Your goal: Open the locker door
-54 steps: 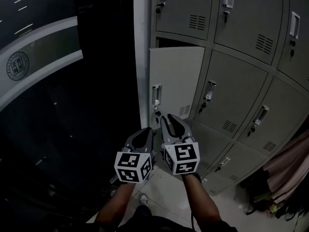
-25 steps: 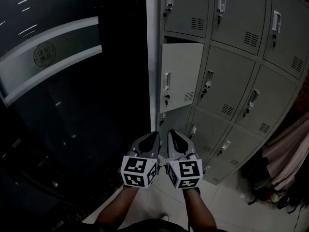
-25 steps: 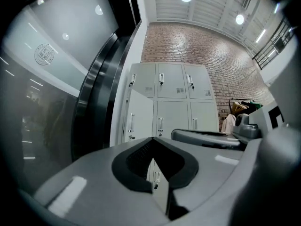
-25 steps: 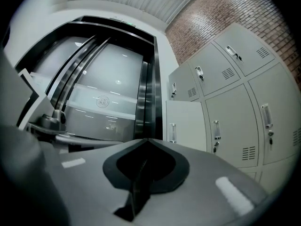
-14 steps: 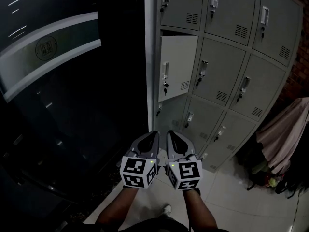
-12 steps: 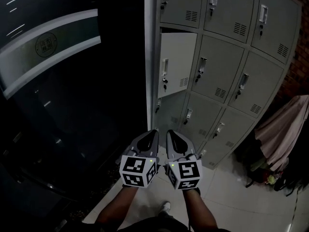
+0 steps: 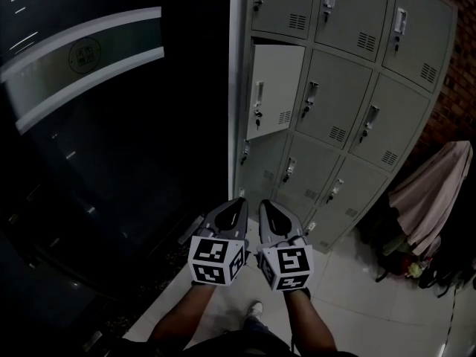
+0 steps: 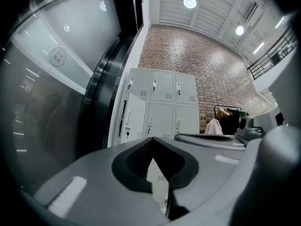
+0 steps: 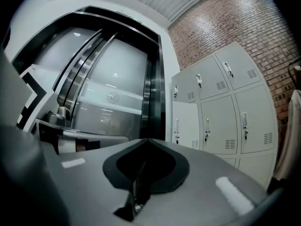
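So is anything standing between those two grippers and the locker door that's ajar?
Nothing visible does. The left gripper and right gripper are side by side, shut and empty, short of the lockers; only open air lies between them and the ajar door in the left column.

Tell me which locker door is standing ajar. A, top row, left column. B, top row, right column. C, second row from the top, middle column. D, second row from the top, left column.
D: the second-row door in the left column is swung out from the frame with a dark gap along its top edge, while the other doors sit flush.
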Demonstrator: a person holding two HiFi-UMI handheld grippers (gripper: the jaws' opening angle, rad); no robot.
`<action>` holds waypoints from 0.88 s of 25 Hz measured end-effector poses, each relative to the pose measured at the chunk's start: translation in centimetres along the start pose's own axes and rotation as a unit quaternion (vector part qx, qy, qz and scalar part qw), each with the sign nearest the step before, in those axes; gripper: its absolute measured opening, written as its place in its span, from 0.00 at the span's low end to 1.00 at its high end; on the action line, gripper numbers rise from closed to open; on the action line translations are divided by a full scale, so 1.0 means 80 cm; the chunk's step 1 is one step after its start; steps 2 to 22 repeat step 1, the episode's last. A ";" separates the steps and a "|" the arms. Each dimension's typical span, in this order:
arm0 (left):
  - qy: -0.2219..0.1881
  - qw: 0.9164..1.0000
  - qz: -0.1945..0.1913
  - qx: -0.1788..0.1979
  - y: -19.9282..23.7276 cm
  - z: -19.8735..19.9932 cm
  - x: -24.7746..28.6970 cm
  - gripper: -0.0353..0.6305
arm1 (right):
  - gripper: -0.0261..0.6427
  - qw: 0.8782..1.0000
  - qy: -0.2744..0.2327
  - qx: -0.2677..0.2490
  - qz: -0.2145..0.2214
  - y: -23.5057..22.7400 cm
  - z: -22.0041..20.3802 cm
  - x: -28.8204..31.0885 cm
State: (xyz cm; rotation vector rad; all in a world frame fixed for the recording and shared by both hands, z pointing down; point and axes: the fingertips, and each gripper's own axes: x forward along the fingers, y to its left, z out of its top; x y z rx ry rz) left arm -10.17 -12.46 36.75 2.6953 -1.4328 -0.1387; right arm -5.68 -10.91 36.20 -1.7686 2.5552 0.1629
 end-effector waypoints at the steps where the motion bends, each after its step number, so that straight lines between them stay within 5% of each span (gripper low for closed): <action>1: 0.001 1.000 0.000 0.000 0.000 -0.002 -0.005 0.06 | 0.04 1.000 0.001 0.000 0.001 0.004 -0.002 -0.003; 22: 0.001 1.000 0.000 0.000 0.000 -0.002 -0.005 0.06 | 0.04 1.000 0.001 0.000 0.001 0.004 -0.002 -0.003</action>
